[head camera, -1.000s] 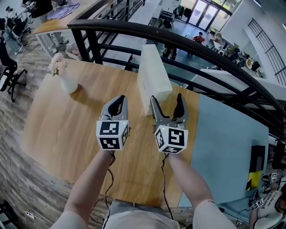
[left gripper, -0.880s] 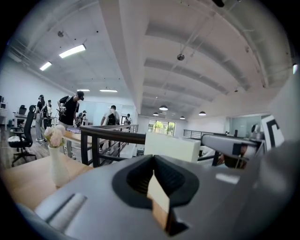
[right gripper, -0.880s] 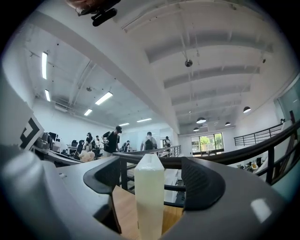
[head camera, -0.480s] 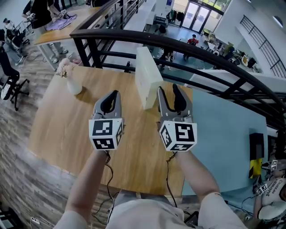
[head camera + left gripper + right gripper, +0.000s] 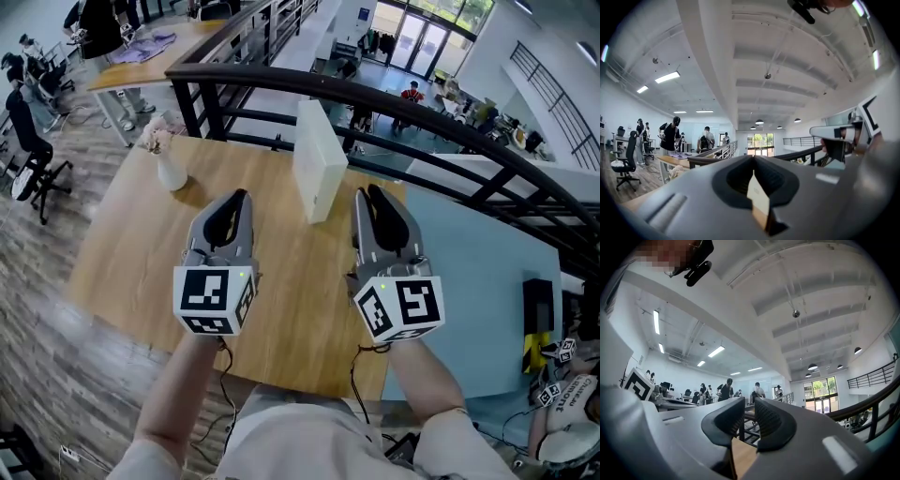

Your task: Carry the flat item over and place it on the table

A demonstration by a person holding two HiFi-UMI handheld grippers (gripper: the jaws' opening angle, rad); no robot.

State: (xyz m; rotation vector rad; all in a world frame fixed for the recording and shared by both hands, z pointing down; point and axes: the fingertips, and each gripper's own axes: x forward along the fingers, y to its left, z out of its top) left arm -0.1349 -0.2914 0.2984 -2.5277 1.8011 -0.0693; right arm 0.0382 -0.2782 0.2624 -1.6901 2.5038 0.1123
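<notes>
A flat white box [image 5: 319, 159] stands on edge at the far side of the wooden table [image 5: 131, 253], free of both grippers. My left gripper [image 5: 234, 199] hovers over the table to the box's near left, jaws together and empty. Through its tips, the left gripper view shows a sliver of the box [image 5: 756, 197]. My right gripper [image 5: 373, 195] is held to the box's near right; its jaws are closing, a narrow gap remains, and nothing is between them. The right gripper view shows that gap [image 5: 750, 416] with only table and railing beyond.
A small white vase with flowers [image 5: 169, 169] stands at the table's far left corner. A black railing [image 5: 422, 122] runs just behind the table, with an open drop beyond. Pale blue flooring [image 5: 478, 281] lies to the right. People work at desks at the far left.
Both grippers have drawn back from the box toward me. The right jaws, wide open beside the box a second ago, have narrowed to a slit. The box stays standing on the table.
</notes>
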